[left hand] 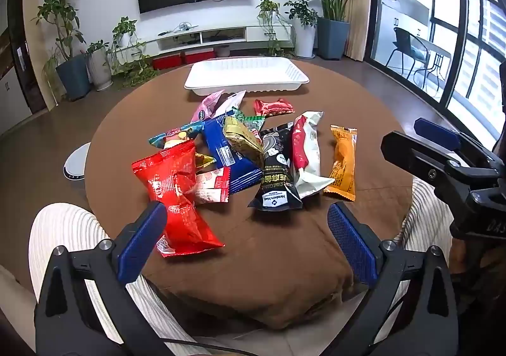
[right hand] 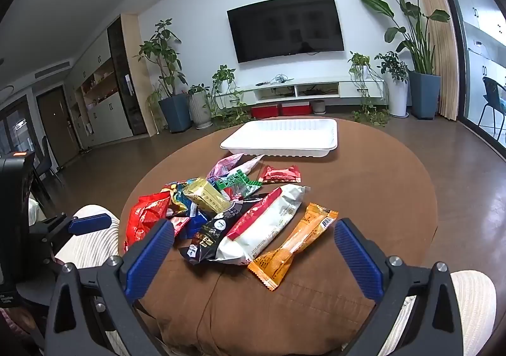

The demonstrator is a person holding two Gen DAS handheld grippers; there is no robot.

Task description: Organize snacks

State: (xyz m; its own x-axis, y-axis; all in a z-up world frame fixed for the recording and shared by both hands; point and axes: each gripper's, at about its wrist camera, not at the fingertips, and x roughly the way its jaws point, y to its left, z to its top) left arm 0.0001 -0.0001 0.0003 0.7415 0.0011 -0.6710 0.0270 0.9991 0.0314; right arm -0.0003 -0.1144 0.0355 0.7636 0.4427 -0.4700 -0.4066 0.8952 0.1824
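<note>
Several snack packets lie in a loose pile on a round brown table (left hand: 363,109): a large red bag (left hand: 177,191), a blue pack (left hand: 227,153), a gold one (left hand: 242,134), a black one (left hand: 276,172), a white-and-red one (left hand: 308,153), an orange one (left hand: 343,163) and a small red one (left hand: 273,106). An empty white tray (left hand: 246,76) stands behind the pile. My left gripper (left hand: 246,240) is open and empty at the near edge, its left finger beside the red bag. My right gripper (right hand: 254,261) is open and empty, near the orange packet (right hand: 294,250) and white packet (right hand: 268,223).
The tablecloth hangs over the near edge (right hand: 253,318). A person's knees in light ribbed trousers (left hand: 63,229) sit either side. A small round white object (left hand: 76,161) lies on the floor left of the table. Potted plants, a TV stand and glass doors ring the room.
</note>
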